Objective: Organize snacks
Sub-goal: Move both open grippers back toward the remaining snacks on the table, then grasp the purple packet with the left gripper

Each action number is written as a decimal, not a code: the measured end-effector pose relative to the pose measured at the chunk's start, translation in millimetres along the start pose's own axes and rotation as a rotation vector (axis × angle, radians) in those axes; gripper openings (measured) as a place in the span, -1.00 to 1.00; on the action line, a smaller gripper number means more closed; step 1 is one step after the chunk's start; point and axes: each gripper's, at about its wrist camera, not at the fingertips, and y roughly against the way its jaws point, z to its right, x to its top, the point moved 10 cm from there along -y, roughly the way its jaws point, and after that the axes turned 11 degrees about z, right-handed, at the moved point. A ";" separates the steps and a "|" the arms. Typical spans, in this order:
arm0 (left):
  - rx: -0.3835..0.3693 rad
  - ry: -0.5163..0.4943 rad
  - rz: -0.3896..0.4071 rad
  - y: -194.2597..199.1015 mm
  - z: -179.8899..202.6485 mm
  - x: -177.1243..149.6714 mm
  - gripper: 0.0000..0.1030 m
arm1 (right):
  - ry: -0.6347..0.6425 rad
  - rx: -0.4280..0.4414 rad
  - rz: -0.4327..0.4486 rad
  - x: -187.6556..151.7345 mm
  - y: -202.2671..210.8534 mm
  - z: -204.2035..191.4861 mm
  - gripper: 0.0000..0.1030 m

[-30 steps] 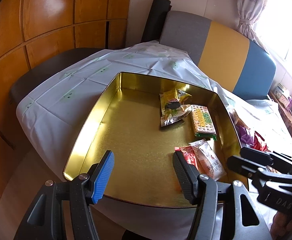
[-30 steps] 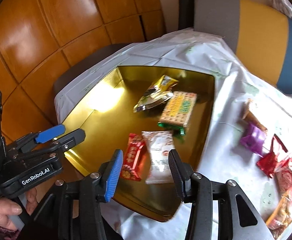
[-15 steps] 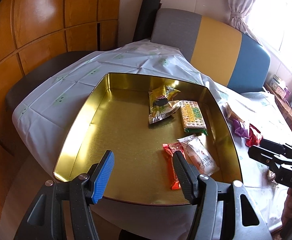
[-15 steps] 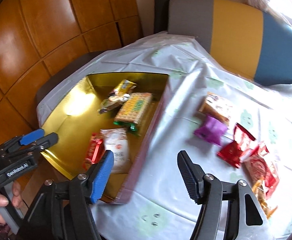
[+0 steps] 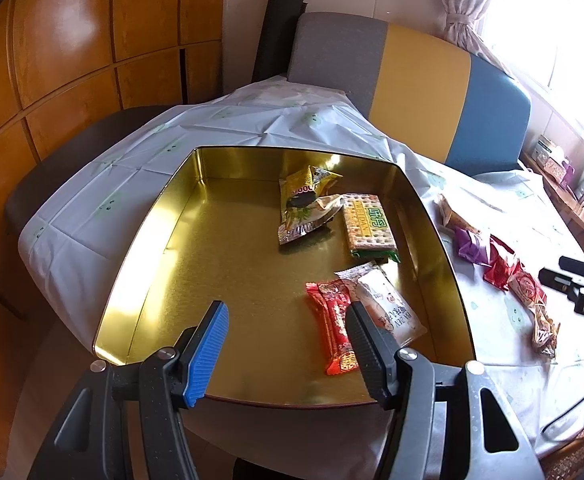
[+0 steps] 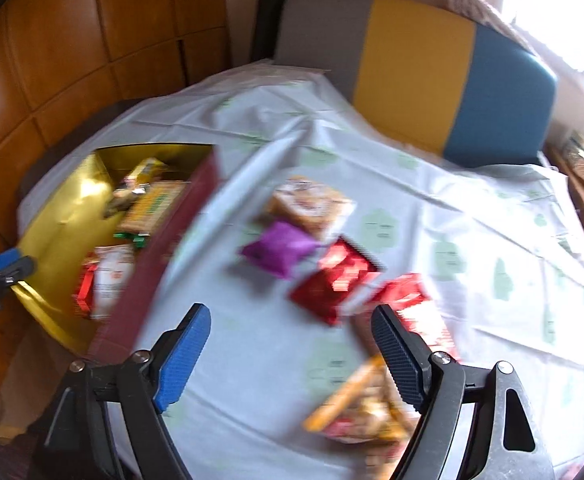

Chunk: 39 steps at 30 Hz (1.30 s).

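While the right gripper (image 6: 290,354) hovers with jaws opening and nothing between them, take the light, crinkly, slippery red foil snack packet (image 6: 334,286), lying near-centre on the white tablecloth (image 6: 472,240) right of the gold metal tin (image 6: 44,236), across its flat middle.

A shiny gold metal tin (image 5: 164,240) holds glossy plastic snack wrappers (image 5: 334,328). It rests on a creased white cloth (image 5: 92,216); polished wood panels (image 5: 72,40) gleam behind.
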 end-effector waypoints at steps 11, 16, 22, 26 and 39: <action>-0.030 -0.067 -0.009 -0.4 24.6 -1.1 0.20 | -0.303 -0.260 -0.133 -48.0 -20.6 141.7 0.64; -0.070 -0.081 -0.024 -3.0 39.7 0.2 0.16 | -0.410 -0.244 -0.154 -52.6 -23.4 155.4 0.68; -0.145 -0.149 -0.043 -3.5 73.5 5.1 0.06 | -0.425 -0.225 -0.163 -51.8 -27.6 151.6 0.69; -0.221 -0.188 -0.046 -3.8 108.1 16.2 0.06 | -0.449 -0.215 -0.147 -48.0 -23.9 151.2 0.69; -0.350 -0.310 -0.167 -68.9 226.1 28.5 0.07 | -0.515 -0.174 -0.061 -26.4 -7.7 153.6 0.73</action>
